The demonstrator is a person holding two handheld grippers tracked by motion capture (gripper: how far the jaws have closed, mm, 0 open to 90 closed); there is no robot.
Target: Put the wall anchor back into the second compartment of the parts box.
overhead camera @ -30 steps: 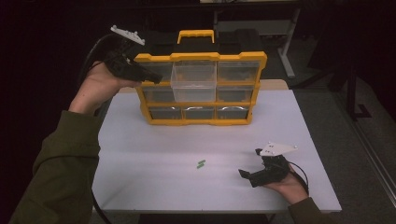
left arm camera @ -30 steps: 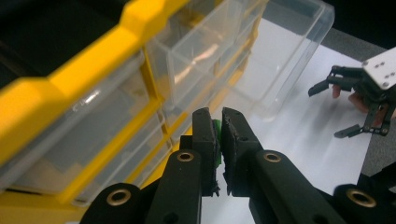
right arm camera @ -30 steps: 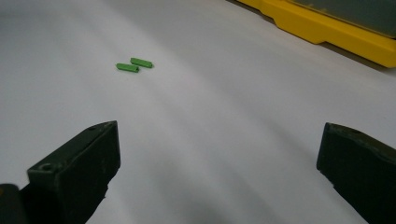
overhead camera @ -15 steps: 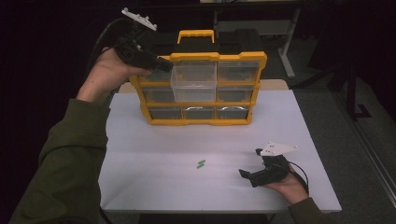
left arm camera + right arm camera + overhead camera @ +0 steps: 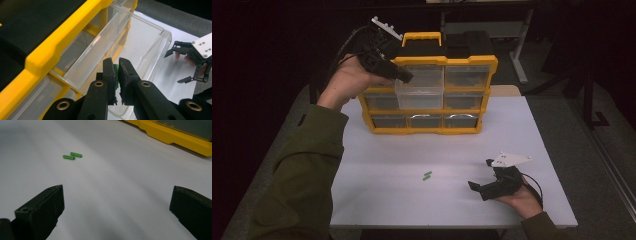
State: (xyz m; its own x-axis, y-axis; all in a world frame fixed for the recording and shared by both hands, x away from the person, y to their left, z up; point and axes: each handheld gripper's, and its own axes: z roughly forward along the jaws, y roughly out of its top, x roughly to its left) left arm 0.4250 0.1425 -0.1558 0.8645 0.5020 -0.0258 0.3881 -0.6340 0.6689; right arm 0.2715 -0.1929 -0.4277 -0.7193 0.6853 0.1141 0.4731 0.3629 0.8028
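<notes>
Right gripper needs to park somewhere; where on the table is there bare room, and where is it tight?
Bare white table runs along the left edge, beside the green sleeve. Another strip lies between the yellow organizer and the two green pieces, and more at the right edge past the right gripper. It is tight at the pulled-out clear drawer, where the left gripper hovers.

A small green piece (image 5: 115, 71) is pinched between the black jaws of the left gripper (image 5: 116, 65), only its edge visible, right over the pulled-out clear drawer (image 5: 419, 92) in the top row of the yellow organizer (image 5: 472, 62). Two more green pieces (image 5: 427, 175), short flat bars, lie just beside each other on the white bench (image 5: 377, 165) in front of the organizer.
</notes>
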